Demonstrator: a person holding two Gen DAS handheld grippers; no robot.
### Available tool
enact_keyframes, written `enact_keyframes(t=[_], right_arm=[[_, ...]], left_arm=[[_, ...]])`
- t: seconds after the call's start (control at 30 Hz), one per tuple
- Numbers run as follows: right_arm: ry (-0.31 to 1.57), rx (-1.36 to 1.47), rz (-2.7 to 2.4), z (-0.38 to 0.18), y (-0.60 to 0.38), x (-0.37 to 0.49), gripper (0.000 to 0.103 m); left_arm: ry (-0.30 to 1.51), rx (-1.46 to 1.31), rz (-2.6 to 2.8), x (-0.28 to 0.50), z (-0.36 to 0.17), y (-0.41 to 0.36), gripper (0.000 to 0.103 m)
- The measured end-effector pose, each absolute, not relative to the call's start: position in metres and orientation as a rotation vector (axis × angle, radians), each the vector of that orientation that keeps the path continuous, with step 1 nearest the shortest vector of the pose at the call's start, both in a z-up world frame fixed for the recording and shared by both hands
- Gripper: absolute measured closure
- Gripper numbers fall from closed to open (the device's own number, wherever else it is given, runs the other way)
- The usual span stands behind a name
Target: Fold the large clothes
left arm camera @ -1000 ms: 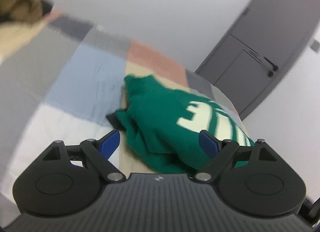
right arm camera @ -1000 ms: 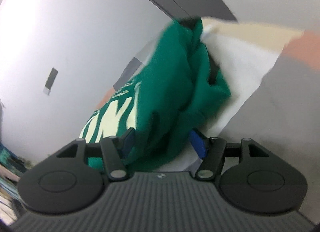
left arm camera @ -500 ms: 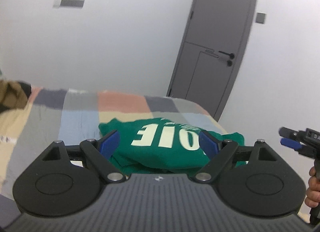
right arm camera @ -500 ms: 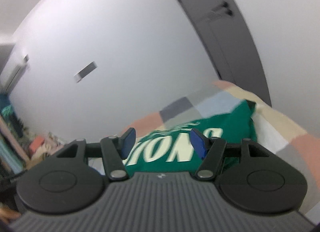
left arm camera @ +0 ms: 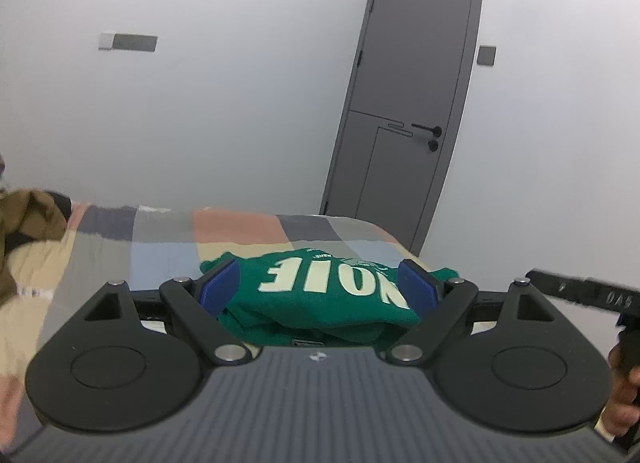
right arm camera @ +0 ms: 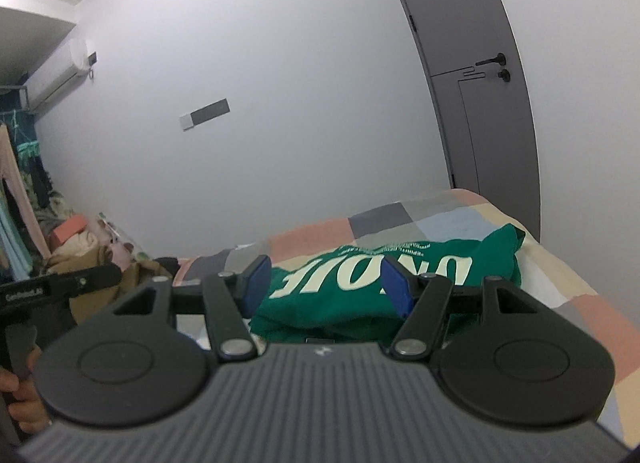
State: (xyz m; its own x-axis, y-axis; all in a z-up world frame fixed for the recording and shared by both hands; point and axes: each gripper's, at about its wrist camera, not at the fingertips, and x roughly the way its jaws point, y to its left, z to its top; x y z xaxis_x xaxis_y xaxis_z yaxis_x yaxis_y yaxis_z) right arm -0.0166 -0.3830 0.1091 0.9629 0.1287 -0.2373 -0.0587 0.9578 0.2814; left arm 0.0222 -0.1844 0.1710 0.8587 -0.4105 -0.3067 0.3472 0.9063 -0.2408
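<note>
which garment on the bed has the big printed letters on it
The green sweatshirt, folded on the patchwork bedspread nearest both grippers, shows big cream letters. The brown garment heaped at the bed's far left shows none.

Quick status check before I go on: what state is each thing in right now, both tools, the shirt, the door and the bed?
left tool: open, empty, held back from the shirt
right tool: open, empty, held back from the shirt
green shirt: folded into a bundle, lying on the bed, lettering up
door: closed
bed: covered with a checked blanket
brown garment: heaped, unfolded, at the bed's far left
</note>
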Motion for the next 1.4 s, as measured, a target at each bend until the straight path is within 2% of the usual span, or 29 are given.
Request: enact_keyframes(t=[0.37,0.83,0.93,1.0,1.07,1.1,1.4], right_arm=[[0.330,0.192,0.080,0.081,-0.353,-0.050,0.039],[0.373,0.162,0.013,0.068,-0.348,-0.058,0.038],[0.368,0.147,0.004,0.069,-0.347,-0.058,0.030],[0.354,0.142,-0.004,0.070,-0.346,-0.059,0.013],[0.343,0.132,-0.018,0.071,-0.346,-0.059,0.007],[0.348,0.125,-0.027,0.072,-0.345,-0.058,0.000],[0.376,0.131,-0.024,0.070,-0.345,-0.057,0.000]], left_arm=[[0.368,-0.125,-0.392,-0.012,0.151,-0.191,0.013],[0.412,-0.114,-0.381,-0.009,0.132,-0.194,0.000],[0.413,-0.110,-0.366,-0.008,0.132,-0.193,0.000],[0.413,-0.110,-0.359,-0.008,0.132,-0.194,0.000],[0.414,-0.105,-0.353,-0.008,0.132,-0.194,0.000],[0.415,-0.103,-0.352,-0.008,0.132,-0.195,0.000],[0.419,-0.082,-0.338,-0.008,0.131,-0.200,0.000]])
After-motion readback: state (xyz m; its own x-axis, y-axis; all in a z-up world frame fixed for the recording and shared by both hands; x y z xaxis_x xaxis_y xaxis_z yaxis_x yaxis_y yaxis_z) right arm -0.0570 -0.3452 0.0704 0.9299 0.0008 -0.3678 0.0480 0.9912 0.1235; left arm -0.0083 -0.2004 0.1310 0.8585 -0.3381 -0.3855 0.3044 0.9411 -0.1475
